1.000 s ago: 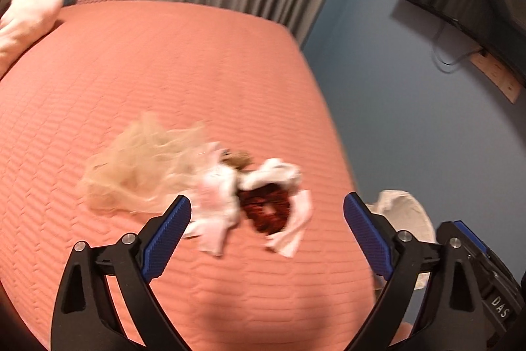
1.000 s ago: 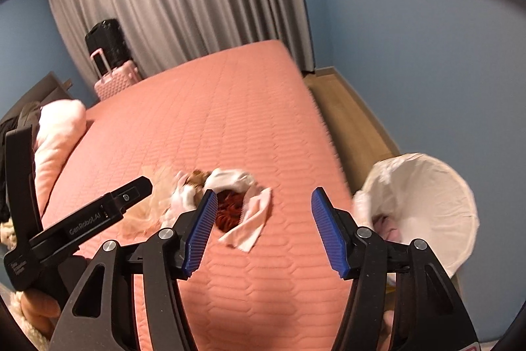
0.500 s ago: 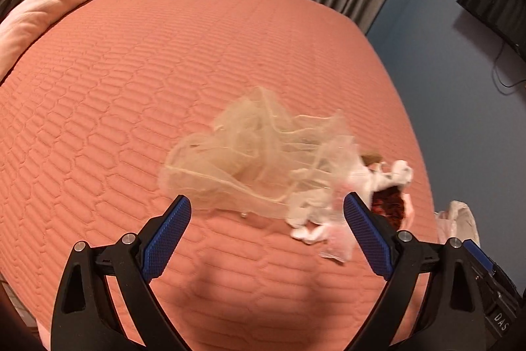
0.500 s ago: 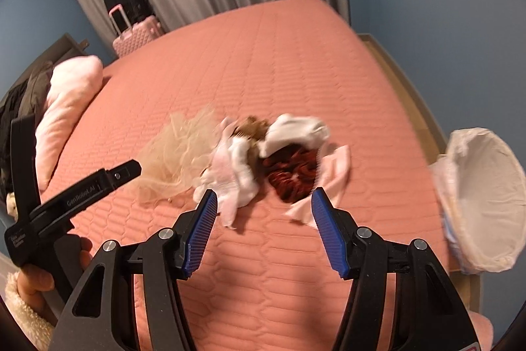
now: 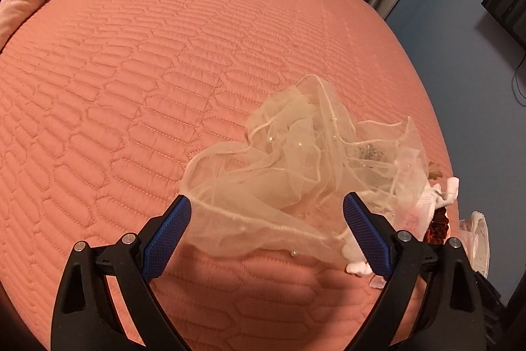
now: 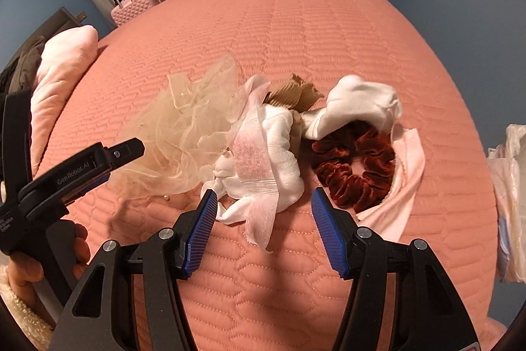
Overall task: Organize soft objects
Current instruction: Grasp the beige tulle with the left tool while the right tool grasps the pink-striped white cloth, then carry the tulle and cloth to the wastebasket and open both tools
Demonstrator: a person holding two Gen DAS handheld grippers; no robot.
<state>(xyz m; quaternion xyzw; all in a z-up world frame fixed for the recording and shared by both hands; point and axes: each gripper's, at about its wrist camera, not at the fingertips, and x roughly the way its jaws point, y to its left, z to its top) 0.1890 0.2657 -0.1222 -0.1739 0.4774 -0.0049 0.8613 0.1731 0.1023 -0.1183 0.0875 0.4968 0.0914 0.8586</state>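
On the quilted bedspread point(image 6: 328, 32), both empty grippers gape: left gripper point(image 5: 266, 229) over beige tulle point(image 5: 296, 173), right gripper point(image 6: 264, 221) over white cloth point(image 6: 273, 153).

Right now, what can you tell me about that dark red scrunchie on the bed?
The scrunchie is a dark red ring of gathered, velvety-looking fabric with a hole in the middle. It lies flat on the pink quilted bed, partly resting on a pale pink cloth. A white cloth overlaps its far edge. Neither claw touches it; the open right claw is nearest.
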